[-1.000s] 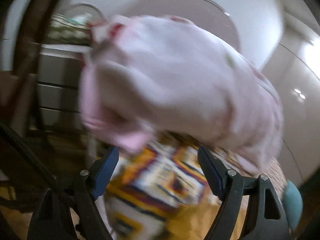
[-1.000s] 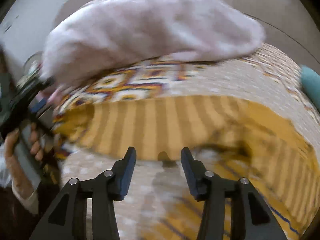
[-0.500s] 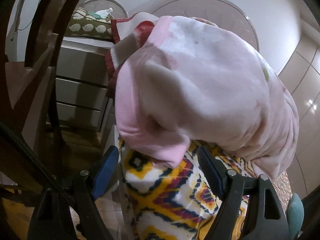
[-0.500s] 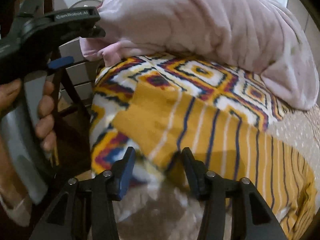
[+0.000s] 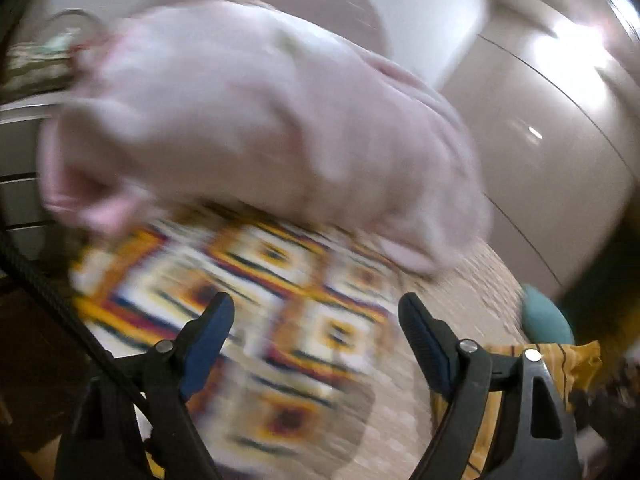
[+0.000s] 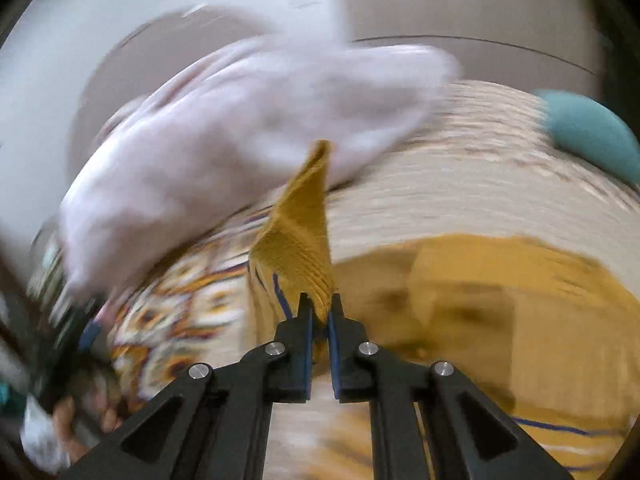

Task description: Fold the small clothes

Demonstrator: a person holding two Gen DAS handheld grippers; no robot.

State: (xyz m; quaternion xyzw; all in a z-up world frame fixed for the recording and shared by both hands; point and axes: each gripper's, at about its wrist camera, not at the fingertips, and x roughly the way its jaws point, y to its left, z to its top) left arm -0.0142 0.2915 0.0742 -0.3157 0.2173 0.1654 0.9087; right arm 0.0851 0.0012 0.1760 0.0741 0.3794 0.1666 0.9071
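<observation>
A mustard-yellow striped garment [image 6: 460, 280] lies on the bed, joined to a white, yellow and red patterned part [image 5: 280, 280]. My right gripper [image 6: 319, 312] is shut on a yellow edge of it [image 6: 300, 248], which stands up between the fingers. My left gripper [image 5: 316, 320] is open and empty, hovering over the patterned part [image 6: 192, 304]. A yellow corner also shows at the right of the left wrist view [image 5: 560, 360]. Both views are blurred by motion.
A large pink fleece blanket [image 5: 260, 120] is heaped at the back of the bed, also in the right wrist view [image 6: 240, 128]. A teal cushion [image 6: 588, 132] lies at the far right. The beige bedspread [image 6: 460, 184] surrounds the garment. Drawers stand at the left [image 5: 16, 152].
My right gripper has shut on the yellow garment's edge and lifted it. My left gripper, still open, has swung from the bed's left edge to above the patterned cloth.
</observation>
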